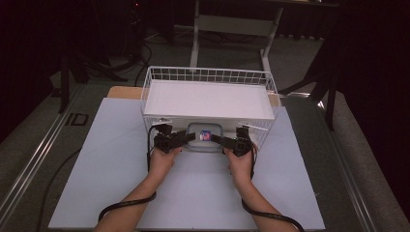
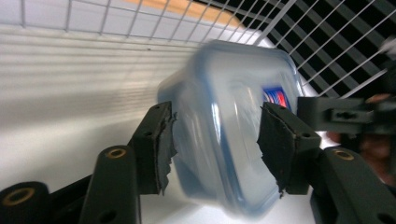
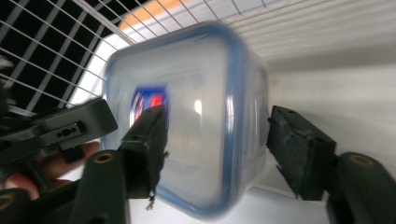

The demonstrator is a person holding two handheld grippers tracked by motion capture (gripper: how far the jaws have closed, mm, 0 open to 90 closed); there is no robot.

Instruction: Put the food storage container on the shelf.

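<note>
Clear blue-rimmed lidded container (image 1: 205,137) with red-blue label, loose between both grippers' spread fingers (image 2: 156,144).

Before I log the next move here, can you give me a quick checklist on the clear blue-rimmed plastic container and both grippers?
1. Clear blue-rimmed plastic container under the shelf of the white wire basket rack: ok.
2. Left gripper fingers straddling the container: ok.
3. Left pads pressing it: not ok, gap at one pad.
4. Right gripper straddling it: ok.
5. Right pads pressing it: not ok, far pad apart.
6. Container resting flat: cannot tell, blurred.
</note>
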